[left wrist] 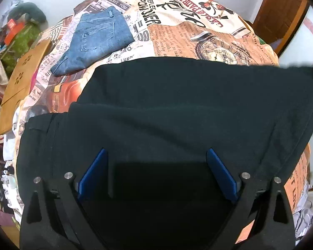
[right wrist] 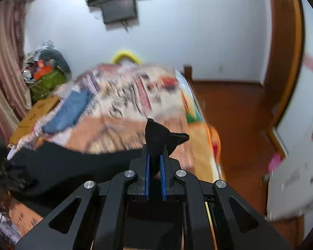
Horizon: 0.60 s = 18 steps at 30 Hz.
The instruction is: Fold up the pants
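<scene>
Covering most of both views, a bed (left wrist: 198, 37) carries a bedspread printed like old newspapers, with a big clock picture on it. On this bedspread lie the black pants (left wrist: 177, 108), the thing of the task, spread wide across the near part of the bed, with one fold of cloth laid over another. In the right wrist view the same pants (right wrist: 62, 166) stretch from the left side toward the middle, and one end of them rises up into the right gripper.

A folded pair of blue jeans (left wrist: 98, 39) lies farther away on the bed, well apart from the black pants. Just beside the left side of the bed is a brown cardboard box (left wrist: 20, 83), and behind it a heap of mixed things (left wrist: 20, 33) stands against the wall.

The left gripper (left wrist: 156, 158) hangs over the black cloth with its jaws spread wide, and nothing is between them. The right gripper (right wrist: 155, 160) has its jaws pressed together on a bunch of the black pants, and the cloth sticks out above the blue pads (right wrist: 147, 166).
</scene>
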Motion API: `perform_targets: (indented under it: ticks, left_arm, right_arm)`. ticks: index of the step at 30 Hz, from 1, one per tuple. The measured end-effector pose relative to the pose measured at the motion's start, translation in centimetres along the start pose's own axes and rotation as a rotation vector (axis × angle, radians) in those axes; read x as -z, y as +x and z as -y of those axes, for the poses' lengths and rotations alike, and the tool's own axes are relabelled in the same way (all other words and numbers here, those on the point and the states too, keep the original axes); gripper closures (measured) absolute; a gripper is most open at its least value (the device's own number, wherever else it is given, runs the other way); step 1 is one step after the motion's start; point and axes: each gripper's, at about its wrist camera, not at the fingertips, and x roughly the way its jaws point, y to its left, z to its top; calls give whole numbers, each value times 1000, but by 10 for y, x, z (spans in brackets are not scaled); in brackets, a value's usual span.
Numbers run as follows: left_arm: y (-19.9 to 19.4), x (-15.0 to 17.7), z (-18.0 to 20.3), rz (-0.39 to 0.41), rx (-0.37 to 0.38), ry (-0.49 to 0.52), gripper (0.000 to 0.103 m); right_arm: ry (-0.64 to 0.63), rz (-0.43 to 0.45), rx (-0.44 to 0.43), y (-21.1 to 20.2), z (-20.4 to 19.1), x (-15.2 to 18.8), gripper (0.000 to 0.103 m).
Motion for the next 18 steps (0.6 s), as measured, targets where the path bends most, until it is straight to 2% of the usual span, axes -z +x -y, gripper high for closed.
perform_targets:
  ticks: [5, 12, 13, 17, 18]
  left_arm:
    - [3, 4, -5, -8, 28, -56, 2]
    - [4, 9, -5, 17, 24, -84, 1]
    - [3, 9, -5, 20, 21, -83, 1]
    - [3, 9, -5, 25, 20, -83, 1]
    - [3, 9, -5, 24, 22, -84, 2]
  right_arm:
    - [129, -136, 0, 30, 25, 64, 95]
    - [220, -205, 23, 44, 30, 113, 92]
    - [228, -205, 22, 44, 32, 116, 90]
    - [244, -236, 84, 42, 36, 125, 68]
    - [250, -241, 93, 39, 38, 125, 66]
